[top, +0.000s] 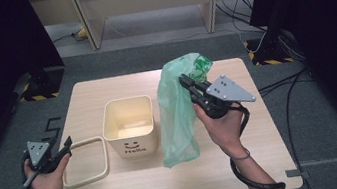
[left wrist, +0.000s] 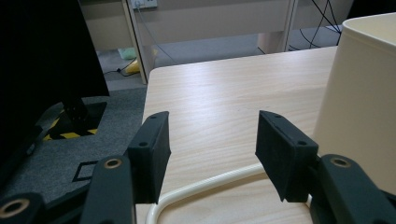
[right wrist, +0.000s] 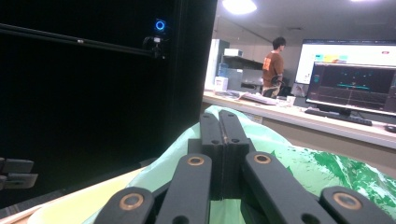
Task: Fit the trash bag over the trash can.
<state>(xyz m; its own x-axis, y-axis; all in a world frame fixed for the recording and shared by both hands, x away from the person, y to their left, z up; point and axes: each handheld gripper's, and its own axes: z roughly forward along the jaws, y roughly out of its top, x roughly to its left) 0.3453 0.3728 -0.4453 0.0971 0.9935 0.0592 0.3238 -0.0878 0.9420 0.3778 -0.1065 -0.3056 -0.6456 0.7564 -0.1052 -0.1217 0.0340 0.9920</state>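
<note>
A cream square bin (top: pixel 133 149) with a smiley face and "Hello" printed on it stands open near the middle of the wooden table (top: pixel 242 129). To its left a cream square ring (top: pixel 104 157) lies flat. My left gripper (top: pixel 66 144) is open at the ring's near-left corner. In the left gripper view its jaws (left wrist: pixel 212 135) stand apart above the ring (left wrist: pixel 210 182), with the bin wall (left wrist: pixel 364 93) at the right. My right gripper (top: pixel 183 78) is shut on a green plastic bag (top: pixel 176 118) that hangs right of the bin. In the right gripper view the jaws (right wrist: pixel 223 114) pinch the bag (right wrist: pixel 327 172).
Black panels stand at both sides of the table and cables (top: pixel 286 82) trail over the floor at the right. Desk legs (top: pixel 85 21) stand beyond the far edge. The right gripper view has a person (right wrist: pixel 273 63) at a far desk with monitors (right wrist: pixel 355 79).
</note>
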